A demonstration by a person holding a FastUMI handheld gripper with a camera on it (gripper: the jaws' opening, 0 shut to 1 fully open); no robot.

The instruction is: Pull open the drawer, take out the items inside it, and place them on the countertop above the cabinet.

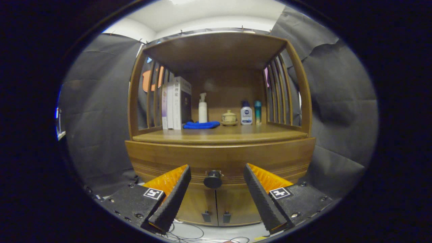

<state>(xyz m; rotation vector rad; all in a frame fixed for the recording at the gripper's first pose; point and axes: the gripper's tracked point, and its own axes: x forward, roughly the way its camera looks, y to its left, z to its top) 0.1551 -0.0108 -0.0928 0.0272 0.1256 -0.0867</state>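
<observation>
gripper (216, 175) level, fingers apart (facing drawer knob (213, 179))

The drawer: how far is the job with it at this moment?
Nothing looks done yet: the drawer is closed, its front flush. In hand: the open tool is lined up on the round knob, which sits between the fingers, untouched. Left: grip the knob, pull, take out the items, set them on the countertop.
</observation>
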